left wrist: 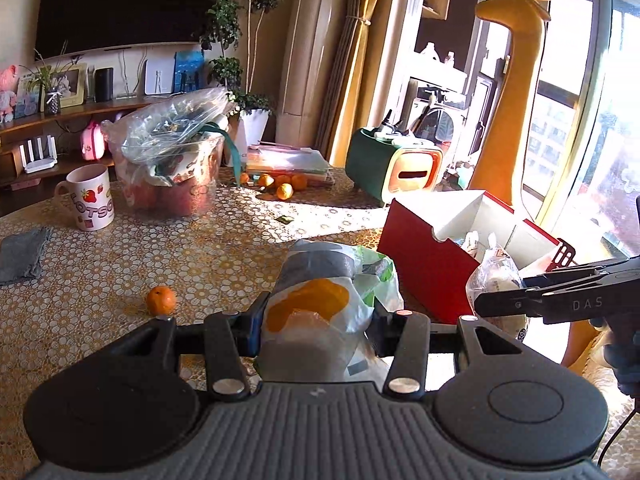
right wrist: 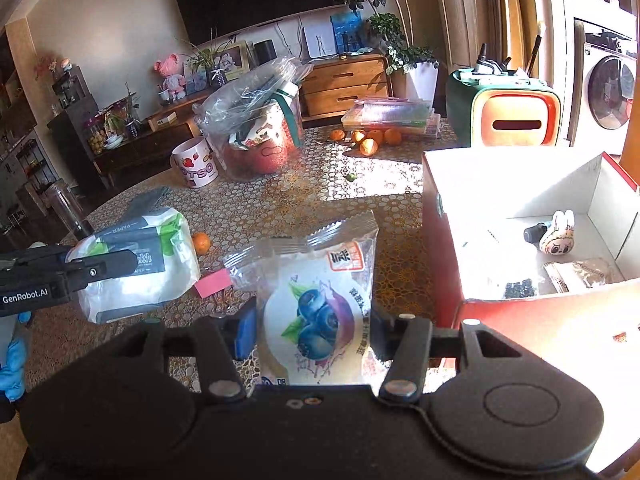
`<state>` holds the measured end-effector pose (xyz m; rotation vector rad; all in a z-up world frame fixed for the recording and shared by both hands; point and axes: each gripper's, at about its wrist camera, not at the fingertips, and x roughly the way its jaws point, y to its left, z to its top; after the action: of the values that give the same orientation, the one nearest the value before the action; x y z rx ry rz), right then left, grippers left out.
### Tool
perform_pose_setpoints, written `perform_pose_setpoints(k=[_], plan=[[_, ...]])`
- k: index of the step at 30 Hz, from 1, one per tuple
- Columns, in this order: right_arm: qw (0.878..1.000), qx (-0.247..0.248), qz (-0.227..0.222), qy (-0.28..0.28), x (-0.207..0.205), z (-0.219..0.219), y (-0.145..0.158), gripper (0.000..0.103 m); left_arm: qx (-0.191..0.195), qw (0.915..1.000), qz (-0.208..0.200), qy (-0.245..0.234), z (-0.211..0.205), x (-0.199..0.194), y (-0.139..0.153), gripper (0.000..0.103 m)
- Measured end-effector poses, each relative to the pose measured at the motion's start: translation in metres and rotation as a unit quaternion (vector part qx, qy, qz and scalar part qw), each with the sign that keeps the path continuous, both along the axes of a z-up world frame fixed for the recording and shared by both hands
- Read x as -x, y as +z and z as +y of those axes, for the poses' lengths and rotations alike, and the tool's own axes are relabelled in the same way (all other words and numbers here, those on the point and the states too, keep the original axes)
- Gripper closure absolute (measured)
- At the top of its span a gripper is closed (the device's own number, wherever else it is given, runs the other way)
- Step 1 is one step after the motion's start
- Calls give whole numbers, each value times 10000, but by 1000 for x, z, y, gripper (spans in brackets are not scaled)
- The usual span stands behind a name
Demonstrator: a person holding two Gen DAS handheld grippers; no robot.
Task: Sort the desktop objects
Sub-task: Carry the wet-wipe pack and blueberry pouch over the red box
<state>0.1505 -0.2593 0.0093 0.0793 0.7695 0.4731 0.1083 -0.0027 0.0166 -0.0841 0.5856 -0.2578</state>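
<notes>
Overhead, sunlight floods patterned tablecloth [left wrist: 120, 264]; window perhaps overexposed.

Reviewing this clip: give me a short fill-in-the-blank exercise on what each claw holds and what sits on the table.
1. The right claw is shut on a clear snack packet printed with ____.
2. The left claw grips a pack of ____ tissues.
3. The open box is white inside and ____ outside.
4. Just beyond the left claw's left finger, a lone ____ lies on the tablecloth.

Missing words: blueberries; paper; red; tangerine
</notes>
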Motion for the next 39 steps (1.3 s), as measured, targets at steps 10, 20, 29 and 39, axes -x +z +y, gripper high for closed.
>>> perform_pose_setpoints(k=[10, 20, 29, 39], plan=[[9991, 43, -113, -399, 5, -53, 10, 50, 23, 9981, -126, -600, -79, -21, 10, 56], [9961, 149, -281, -822, -7, -107, 21, 50, -126, 9946, -343, -975, -145, -48, 18, 56], [9918, 69, -334, -1235, -42, -150, 27, 50, -323, 9934, -327, -1055, -190, -83, 13, 56], [9860, 200, -155, -1647, -93, -178, 9, 50, -795, 9901, -304, -1120, -234, -121, -1, 56]])
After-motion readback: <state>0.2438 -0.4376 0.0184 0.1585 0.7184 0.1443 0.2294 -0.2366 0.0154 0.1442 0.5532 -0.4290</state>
